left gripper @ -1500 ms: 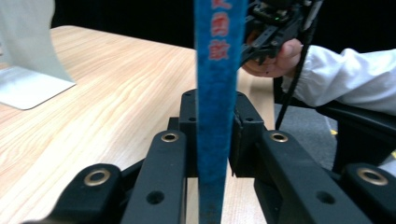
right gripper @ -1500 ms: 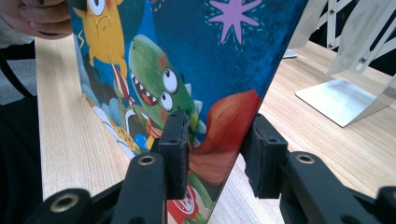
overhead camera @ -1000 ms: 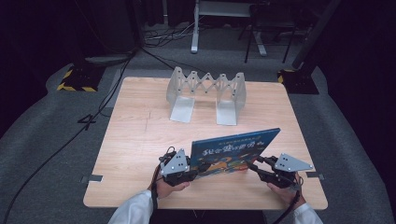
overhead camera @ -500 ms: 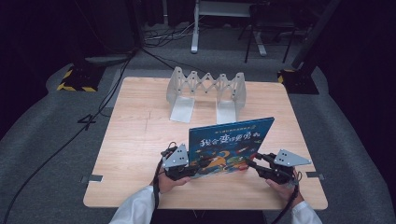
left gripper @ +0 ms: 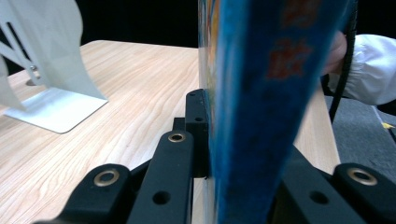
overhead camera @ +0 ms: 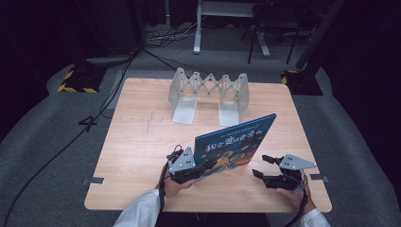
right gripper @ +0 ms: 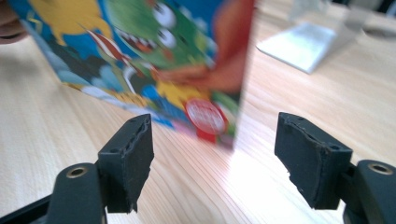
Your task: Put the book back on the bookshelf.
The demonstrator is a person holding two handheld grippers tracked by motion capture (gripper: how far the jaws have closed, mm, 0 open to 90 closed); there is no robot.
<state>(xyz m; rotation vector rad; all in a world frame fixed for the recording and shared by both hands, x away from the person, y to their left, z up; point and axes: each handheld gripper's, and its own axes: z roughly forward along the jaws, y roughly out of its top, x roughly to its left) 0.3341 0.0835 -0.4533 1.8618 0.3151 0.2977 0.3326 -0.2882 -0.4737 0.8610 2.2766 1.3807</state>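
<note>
Blue book (overhead camera: 234,144) clamped in left tongs (overhead camera: 201,169), clear of right tongs (overhead camera: 263,166).

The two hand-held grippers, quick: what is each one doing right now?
Left hand-held gripper: shut on the blue picture book, holding it tilted up off the table.
Right hand-held gripper: open, jaws have just been opening; nothing between them.

I see the picture book (overhead camera: 235,146) standing on edge near my side of the table, tilted so its top edge climbs toward the right, its blue cover carrying a row of orange characters above bright cartoon creatures. From the left gripper view its blue spine (left gripper: 261,107) rises close in front, clamped low at the book's left end. In the right gripper view the cover's lower corner, with green and yellow figures and a red round seal (right gripper: 205,116), hangs just clear of the wood.
</note>
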